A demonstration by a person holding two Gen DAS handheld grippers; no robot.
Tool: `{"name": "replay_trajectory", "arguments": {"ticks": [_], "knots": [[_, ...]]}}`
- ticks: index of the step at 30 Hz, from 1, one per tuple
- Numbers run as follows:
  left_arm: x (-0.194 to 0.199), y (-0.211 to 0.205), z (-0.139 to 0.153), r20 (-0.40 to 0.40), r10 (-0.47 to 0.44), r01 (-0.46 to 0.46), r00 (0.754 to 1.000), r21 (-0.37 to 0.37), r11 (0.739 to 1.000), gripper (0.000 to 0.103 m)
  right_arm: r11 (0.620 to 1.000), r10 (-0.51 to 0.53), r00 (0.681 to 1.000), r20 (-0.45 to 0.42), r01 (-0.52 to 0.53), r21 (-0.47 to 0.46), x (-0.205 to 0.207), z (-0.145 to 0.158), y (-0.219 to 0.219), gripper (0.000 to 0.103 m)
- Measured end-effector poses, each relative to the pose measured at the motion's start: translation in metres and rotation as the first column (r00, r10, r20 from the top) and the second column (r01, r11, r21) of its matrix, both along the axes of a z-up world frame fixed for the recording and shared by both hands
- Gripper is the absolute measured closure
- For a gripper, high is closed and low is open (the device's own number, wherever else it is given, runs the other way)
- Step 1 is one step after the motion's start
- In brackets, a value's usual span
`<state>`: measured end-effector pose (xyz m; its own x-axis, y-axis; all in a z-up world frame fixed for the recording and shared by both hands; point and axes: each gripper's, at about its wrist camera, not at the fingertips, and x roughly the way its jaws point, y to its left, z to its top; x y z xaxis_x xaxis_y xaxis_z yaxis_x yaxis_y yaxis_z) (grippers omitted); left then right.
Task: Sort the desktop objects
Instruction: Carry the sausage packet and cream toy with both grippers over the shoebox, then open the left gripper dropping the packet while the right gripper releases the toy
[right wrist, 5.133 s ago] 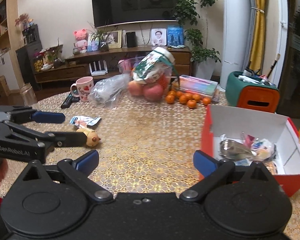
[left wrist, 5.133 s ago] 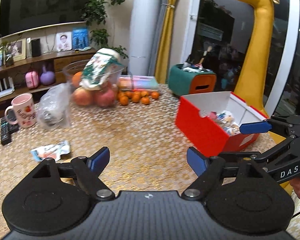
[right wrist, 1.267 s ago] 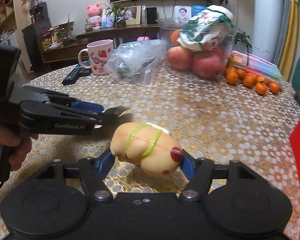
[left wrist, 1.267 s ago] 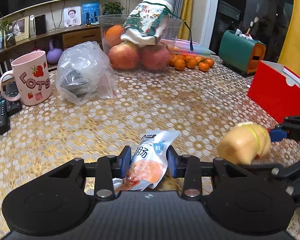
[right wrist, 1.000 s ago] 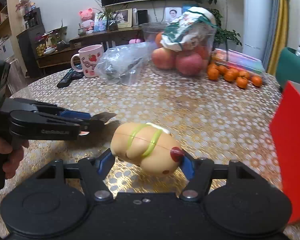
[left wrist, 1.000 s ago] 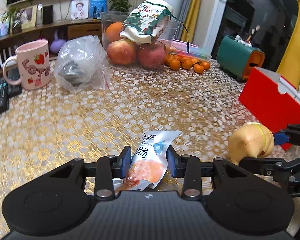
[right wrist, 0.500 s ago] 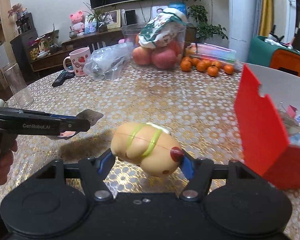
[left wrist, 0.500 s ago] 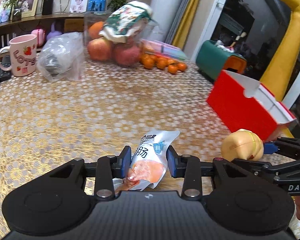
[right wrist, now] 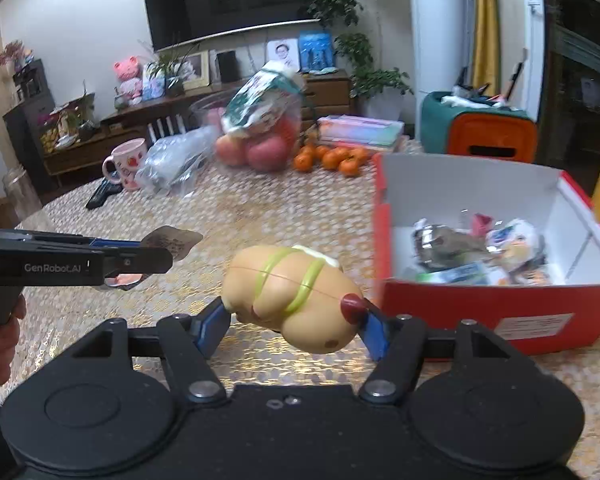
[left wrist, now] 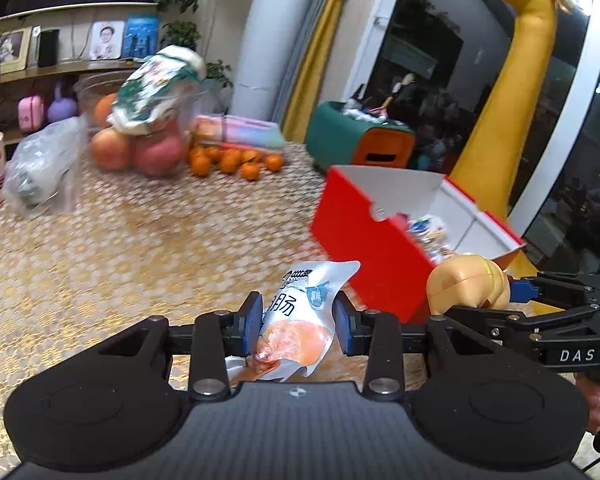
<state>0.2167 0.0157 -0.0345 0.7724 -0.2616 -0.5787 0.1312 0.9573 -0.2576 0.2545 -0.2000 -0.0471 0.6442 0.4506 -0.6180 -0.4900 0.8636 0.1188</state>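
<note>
My left gripper (left wrist: 298,322) is shut on a silver and orange snack packet (left wrist: 300,312) and holds it above the table, left of the red box (left wrist: 364,248). My right gripper (right wrist: 294,328) is shut on a tan toy figure with green bands (right wrist: 292,292), just left of the red box (right wrist: 496,312). The box is open, white inside, and holds several small wrapped items (right wrist: 480,248). The toy (left wrist: 466,284) and the right gripper show at the right of the left wrist view. The left gripper with the packet (right wrist: 172,240) shows at the left of the right wrist view.
At the far side of the gold-patterned table (right wrist: 280,216) stand a bowl of apples under a bag (right wrist: 260,136), loose tangerines (right wrist: 332,160), a clear plastic bag (right wrist: 176,160), a pink mug (right wrist: 126,164), a remote and flat pastel boxes (right wrist: 360,128). A green and orange case (right wrist: 480,128) stands beyond the red box.
Both grippers closed on their objects, lifted them off the table and carried them right toward the red box, which now looks nearer and shows its inside.
</note>
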Motion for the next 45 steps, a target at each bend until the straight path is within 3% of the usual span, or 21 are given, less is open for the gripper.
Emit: {"name": "replay_trajectory", "arguments": {"ticks": [9, 23, 33, 45], "knots": [[0.012, -0.051, 0.021, 0.025, -0.057, 0.056, 0.998, 0.004, 0.998, 0.067, 0.999, -0.042, 0.998, 0.054, 0.041, 0.007, 0.007, 0.022, -0.046, 0.036], [0.049, -0.130, 0.037, 0.044, -0.166, 0.165, 0.985, 0.021, 0.986, 0.067, 0.988, -0.154, 0.986, 0.061, 0.152, 0.031, 0.026, 0.029, -0.115, 0.036], [0.087, -0.174, 0.036, 0.047, -0.215, 0.211, 0.975, 0.077, 0.974, 0.067, 0.973, -0.228, 0.972, 0.046, 0.227, 0.032, 0.064, 0.026, -0.152, 0.036], [0.142, -0.199, 0.017, -0.001, -0.208, 0.206, 0.978, 0.157, 0.966, 0.067, 0.967, -0.252, 0.967, 0.017, 0.253, -0.031, 0.113, 0.003, -0.156, 0.036]]}}
